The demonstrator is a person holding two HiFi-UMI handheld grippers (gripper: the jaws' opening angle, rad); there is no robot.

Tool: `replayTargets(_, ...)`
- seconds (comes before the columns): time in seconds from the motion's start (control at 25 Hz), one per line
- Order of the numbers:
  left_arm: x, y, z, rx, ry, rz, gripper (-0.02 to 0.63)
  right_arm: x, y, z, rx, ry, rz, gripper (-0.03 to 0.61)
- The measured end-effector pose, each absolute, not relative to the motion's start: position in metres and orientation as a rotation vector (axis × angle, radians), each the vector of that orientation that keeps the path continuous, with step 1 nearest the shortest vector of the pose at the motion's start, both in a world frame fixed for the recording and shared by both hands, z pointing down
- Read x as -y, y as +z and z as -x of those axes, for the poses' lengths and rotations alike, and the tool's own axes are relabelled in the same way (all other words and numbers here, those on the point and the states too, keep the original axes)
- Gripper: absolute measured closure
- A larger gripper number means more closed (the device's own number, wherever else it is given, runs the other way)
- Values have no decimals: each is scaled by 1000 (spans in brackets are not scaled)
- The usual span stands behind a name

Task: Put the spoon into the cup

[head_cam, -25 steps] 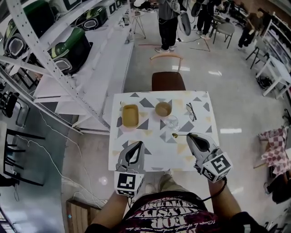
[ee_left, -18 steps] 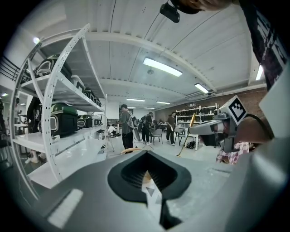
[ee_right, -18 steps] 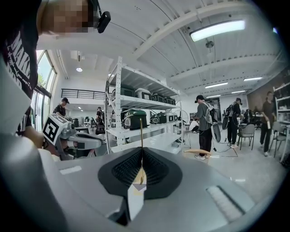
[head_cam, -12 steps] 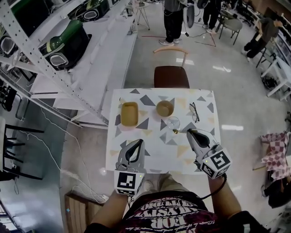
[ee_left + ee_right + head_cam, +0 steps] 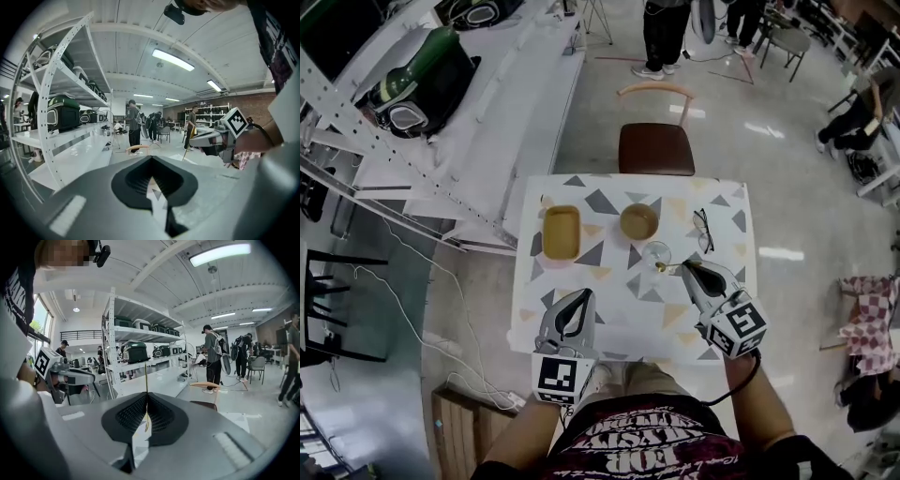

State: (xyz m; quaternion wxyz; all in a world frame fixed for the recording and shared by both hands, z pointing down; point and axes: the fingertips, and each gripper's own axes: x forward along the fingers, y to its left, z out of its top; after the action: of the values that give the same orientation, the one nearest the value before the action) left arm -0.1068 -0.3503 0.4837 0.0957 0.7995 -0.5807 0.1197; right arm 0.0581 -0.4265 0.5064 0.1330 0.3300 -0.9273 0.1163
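Since the earlier frames, the right gripper (image 5: pixel 688 267) has advanced toward the glass cup (image 5: pixel 655 251), bringing the spoon (image 5: pixel 667 267) with it. Its jaws are clamped on the handle, and the spoon bowl now lies just at the cup's near rim, not inside it. The left gripper (image 5: pixel 579 296) remains low over the patterned table (image 5: pixel 619 323), jaws together with nothing between them, well apart from the cup.

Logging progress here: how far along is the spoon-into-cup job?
Done: the right gripper has the spoon clamped and lifted. In hand: its bowl hovers at the rim of the glass cup. Left: lowering it in and releasing. The left gripper is shut, empty.
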Motion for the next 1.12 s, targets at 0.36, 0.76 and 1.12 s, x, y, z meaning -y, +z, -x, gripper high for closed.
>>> replayTargets(0.36,363,503,97,1687,398,-2351,612,452,559,-58,2637,412,-932,545)
replayTargets(0.76,370,534,108,1695,460,-2275,612,473,622,-56,2572,519,-923,545)
replayTargets(1.12,375,537,109,1695,471,-2238,612,480,653,-55,2530,633,-930,545)
